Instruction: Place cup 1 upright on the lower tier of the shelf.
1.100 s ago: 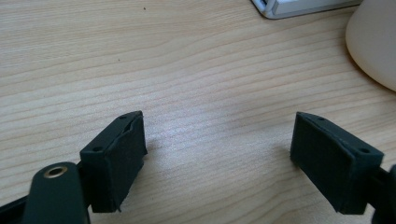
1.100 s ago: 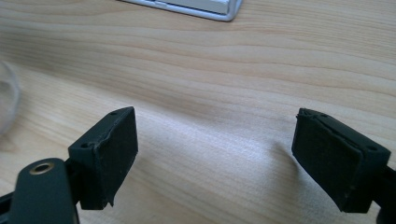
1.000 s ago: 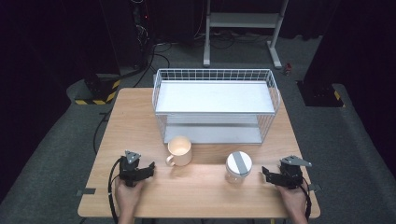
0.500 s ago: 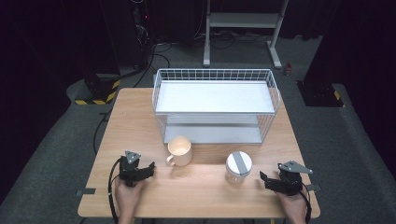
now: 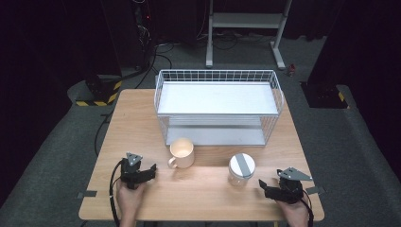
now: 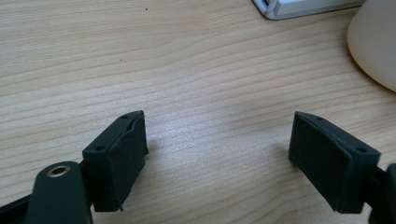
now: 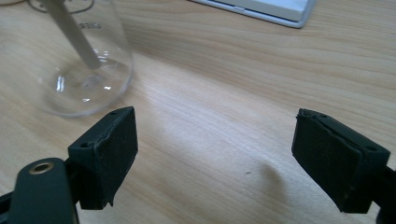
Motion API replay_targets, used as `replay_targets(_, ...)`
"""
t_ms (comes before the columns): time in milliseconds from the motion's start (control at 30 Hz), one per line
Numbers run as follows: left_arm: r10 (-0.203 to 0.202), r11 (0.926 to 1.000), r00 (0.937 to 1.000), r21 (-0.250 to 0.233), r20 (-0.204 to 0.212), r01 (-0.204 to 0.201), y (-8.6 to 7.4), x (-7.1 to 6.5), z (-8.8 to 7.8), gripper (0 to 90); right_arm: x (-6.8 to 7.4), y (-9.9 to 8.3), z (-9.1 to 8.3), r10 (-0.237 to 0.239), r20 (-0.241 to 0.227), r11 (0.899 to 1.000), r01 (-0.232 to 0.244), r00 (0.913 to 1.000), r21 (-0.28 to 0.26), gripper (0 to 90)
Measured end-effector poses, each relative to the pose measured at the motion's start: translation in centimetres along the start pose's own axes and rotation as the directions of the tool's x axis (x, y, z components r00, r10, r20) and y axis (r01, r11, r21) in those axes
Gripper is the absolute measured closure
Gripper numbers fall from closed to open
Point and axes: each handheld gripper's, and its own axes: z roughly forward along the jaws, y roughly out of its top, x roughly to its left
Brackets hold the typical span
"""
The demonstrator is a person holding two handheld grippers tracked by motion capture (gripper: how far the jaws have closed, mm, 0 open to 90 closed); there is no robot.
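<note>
Currently my left gripper (image 5: 150,171) and right gripper (image 5: 265,185) rest released, jaws spread, at lower frame; cream mug (image 5: 182,152) and glass jar (image 5: 241,169) stand centre, below the wire rack (image 5: 216,75)

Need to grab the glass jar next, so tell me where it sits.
In the high view the glass jar stands on the table's near right part, between the mug and the right gripper, before the wire rack.

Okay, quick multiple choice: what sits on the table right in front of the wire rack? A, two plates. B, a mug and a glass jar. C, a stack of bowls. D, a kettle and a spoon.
B: a cream mug and a clear glass jar stand side by side on the wooden table, just in front of the white wire rack.
</note>
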Motion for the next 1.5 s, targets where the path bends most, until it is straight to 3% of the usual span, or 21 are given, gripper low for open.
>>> replay_targets(533, -0.001, 1.0000, 1.0000, 0.001, 0.000, 0.001, 0.0, 0.0, 0.0, 19.6, 2.5, -0.4, -0.1, -0.035, -0.073, 0.999, 0.034, 0.9968, -0.013, 13.5)
replay_targets(967, -0.001, 1.0000, 1.0000, 0.001, -0.001, 0.001, 0.0, 0.0, 0.0, 19.5, 4.6, 0.5, 0.6, -0.088, -0.131, 0.996, 0.083, 0.9874, -0.045, 12.7)
replay_targets(1500, -0.001, 1.0000, 1.0000, 0.001, -0.001, 0.001, 0.0, 0.0, 0.0, 19.5, 6.0, 1.9, 1.6, -0.124, -0.154, 0.991, 0.116, 0.9803, -0.062, 11.7)
